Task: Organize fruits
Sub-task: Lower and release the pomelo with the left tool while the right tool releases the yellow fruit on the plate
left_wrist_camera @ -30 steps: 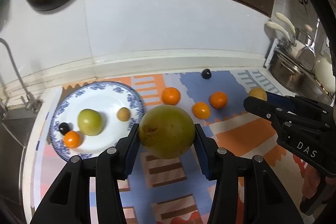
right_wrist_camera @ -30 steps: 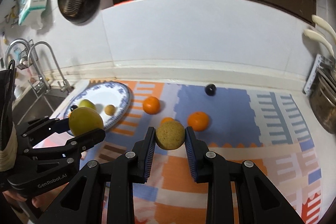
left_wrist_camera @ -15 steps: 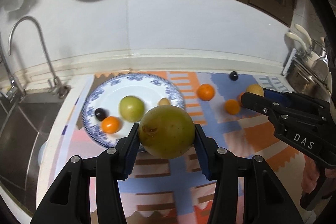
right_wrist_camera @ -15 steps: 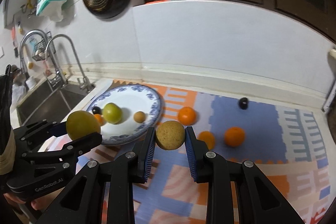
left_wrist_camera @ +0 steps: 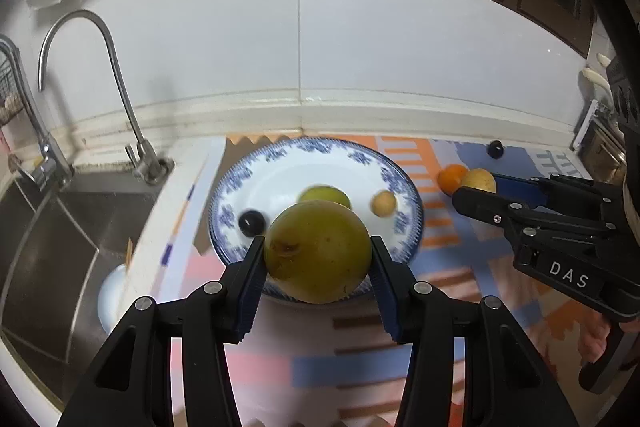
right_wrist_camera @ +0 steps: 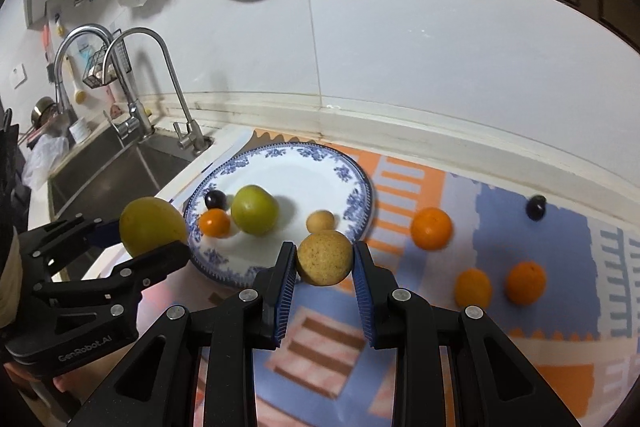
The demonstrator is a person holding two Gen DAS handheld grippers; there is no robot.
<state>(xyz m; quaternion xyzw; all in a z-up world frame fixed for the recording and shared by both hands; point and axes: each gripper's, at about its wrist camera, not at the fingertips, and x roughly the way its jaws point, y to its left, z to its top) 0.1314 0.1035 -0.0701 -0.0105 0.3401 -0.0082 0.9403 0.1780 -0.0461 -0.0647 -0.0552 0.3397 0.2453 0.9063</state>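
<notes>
My left gripper (left_wrist_camera: 317,259) is shut on a large yellow-green fruit (left_wrist_camera: 317,251) and holds it over the near rim of the blue-and-white plate (left_wrist_camera: 280,163); it also shows in the right wrist view (right_wrist_camera: 152,225). My right gripper (right_wrist_camera: 325,263) is shut on a small tan round fruit (right_wrist_camera: 324,257) just above the plate's near right rim (right_wrist_camera: 360,183). On the plate lie a green fruit (right_wrist_camera: 255,210), a small orange (right_wrist_camera: 215,223), a dark grape (right_wrist_camera: 215,199) and a small tan fruit (right_wrist_camera: 320,221).
Three oranges (right_wrist_camera: 431,228) (right_wrist_camera: 473,287) (right_wrist_camera: 525,283) and a dark grape (right_wrist_camera: 536,207) lie on the patterned mat (right_wrist_camera: 520,347) right of the plate. A sink (left_wrist_camera: 52,227) with taps (left_wrist_camera: 132,131) is to the left. The tiled wall stands behind.
Both grippers have moved left with their fruits, from over the mat to the plate. The sink and taps have come into view.
</notes>
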